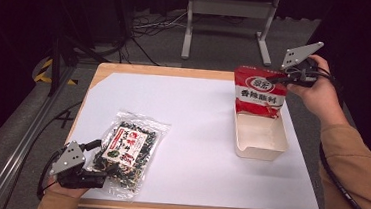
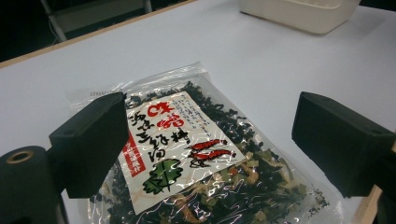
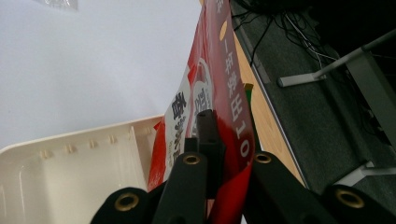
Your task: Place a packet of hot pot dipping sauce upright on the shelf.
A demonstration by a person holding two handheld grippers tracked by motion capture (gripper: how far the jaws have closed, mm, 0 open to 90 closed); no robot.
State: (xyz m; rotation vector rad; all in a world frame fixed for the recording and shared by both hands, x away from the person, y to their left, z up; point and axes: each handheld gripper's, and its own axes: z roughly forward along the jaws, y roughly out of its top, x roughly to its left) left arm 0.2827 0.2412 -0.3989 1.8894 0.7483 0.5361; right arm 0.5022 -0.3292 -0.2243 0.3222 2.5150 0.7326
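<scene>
Landmark: the cream rectangular plastic tray [image 1: 260, 149], lying on the white sheet that covers the wooden table [image 1: 191, 130].

We read 2 packets in play. The red printed foil pouch [image 1: 258, 92] stands upright at the tray's far end, its lower edge inside the tray. The right gripper [image 1: 296, 78] has its jaws clamped nearly together on the pouch's upper right edge. We judge the pouch light, soft-walled and slick; a pinch on the flat seam should hold better than one on the belly.

The clear crinkly bag of dark dried seaweed [image 1: 128, 152] lies flat, well to the tray's left and nearer the person. The left gripper [image 2: 205, 149] hangs over its near end, jaws wide apart, holding nothing. We judge the bag light and brittle inside; take it by an edge.
</scene>
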